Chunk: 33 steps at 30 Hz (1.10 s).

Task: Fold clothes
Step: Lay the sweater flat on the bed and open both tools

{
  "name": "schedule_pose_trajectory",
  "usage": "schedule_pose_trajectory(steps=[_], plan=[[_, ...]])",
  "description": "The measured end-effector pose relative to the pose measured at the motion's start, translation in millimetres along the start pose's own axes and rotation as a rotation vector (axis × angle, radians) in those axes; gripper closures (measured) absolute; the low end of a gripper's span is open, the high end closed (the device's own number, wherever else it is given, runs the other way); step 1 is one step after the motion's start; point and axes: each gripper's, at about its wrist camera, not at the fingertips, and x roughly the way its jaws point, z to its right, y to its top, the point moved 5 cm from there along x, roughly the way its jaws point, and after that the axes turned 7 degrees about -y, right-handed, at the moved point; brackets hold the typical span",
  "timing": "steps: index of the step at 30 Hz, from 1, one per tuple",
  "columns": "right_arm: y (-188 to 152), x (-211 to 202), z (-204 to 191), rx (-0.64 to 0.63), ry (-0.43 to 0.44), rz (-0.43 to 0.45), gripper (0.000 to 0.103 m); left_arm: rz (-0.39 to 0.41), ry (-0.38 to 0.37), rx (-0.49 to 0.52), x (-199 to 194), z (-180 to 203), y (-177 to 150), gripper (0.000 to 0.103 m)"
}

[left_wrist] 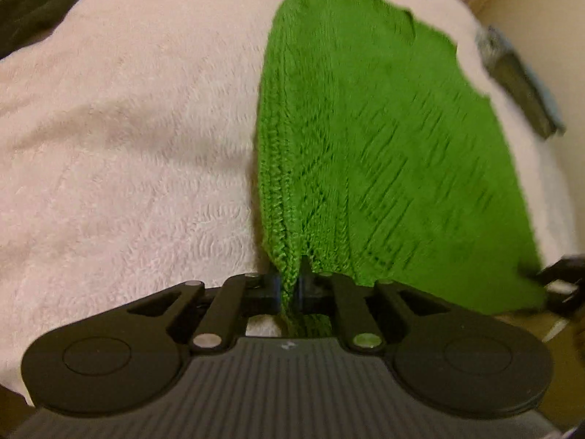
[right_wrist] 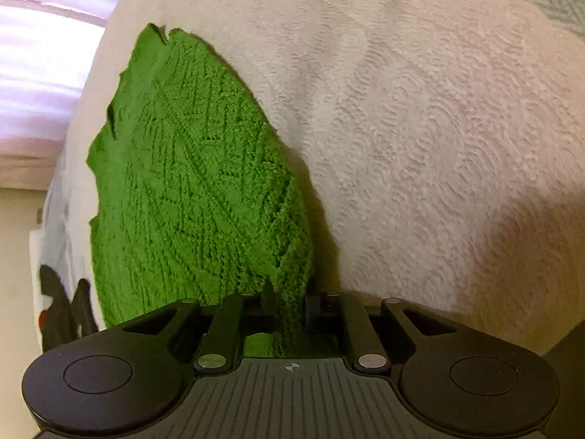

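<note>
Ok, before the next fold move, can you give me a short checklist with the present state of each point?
1. Left tool shut on the green knit garment: ok.
2. Right tool shut on the same garment: ok.
3. Far end of the garment rests on the pink blanket: ok.
4. Garment free of creases: not ok.
5. Which part of the garment is gripped: cannot tell.

Left gripper (left_wrist: 290,292) at six o'clock, jaws pinched tight on a bunched edge of a green knitted garment (left_wrist: 365,139). Green knit fanning up from the jaws toward twelve and three o'clock, spread over a fluffy pale pink blanket (left_wrist: 128,146). Dark fabric (left_wrist: 40,3) bunched at ten o'clock. Blurred grey-and-blue object (left_wrist: 519,80) at two o'clock, off the blanket's edge. Part of a second black gripper (left_wrist: 563,281) at four o'clock, at the knit's corner.
</note>
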Motion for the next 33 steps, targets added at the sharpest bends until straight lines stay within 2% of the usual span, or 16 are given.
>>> schedule_pose_trajectory(steps=[2,3,4,6,7,10,14,17,19,20,23,26,30,33], plan=[[2,-7,-20,-0.137,-0.083,0.013,0.065,-0.009,0.031,0.014,-1,3,6,0.085],[4,-13,-29,-0.207,-0.148,0.035,0.055,-0.011,0.048,0.012,-4,3,9,0.074],[7,-19,-38,-0.277,-0.223,0.064,0.036,-0.006,0.076,-0.003,-11,1,11,0.069],[16,-29,-62,-0.414,-0.345,0.155,0.035,0.023,0.154,-0.023,-27,-4,23,0.069],[20,-34,-73,-0.47,-0.367,0.21,0.035,0.047,0.192,-0.009,-35,-3,30,0.076],[31,-37,-112,-0.593,-0.291,0.328,0.035,0.109,0.256,0.098,-40,12,61,0.079],[37,-2,-177,-0.74,-0.139,0.352,0.035,0.176,0.134,0.241,0,63,111,0.079],[30,35,-221,-0.909,-0.105,0.381,0.035,0.186,0.037,0.326,45,105,140,0.081],[31,62,-227,-0.967,-0.127,0.365,0.035,0.169,-0.015,0.366,68,125,147,0.081],[30,73,-223,-0.978,-0.159,0.339,0.037,0.137,-0.014,0.394,82,130,145,0.088],[16,83,-198,-1.006,-0.236,0.278,0.037,0.082,0.01,0.464,102,129,128,0.088],[-15,69,-157,-1.024,-0.292,0.221,0.037,0.059,0.014,0.478,83,119,81,0.088],[-58,32,-105,-0.926,-0.355,0.169,0.037,-0.032,0.024,0.468,44,102,16,0.088],[-77,13,-89,-0.854,-0.413,0.116,0.037,-0.1,0.033,0.438,17,92,-15,0.088]])
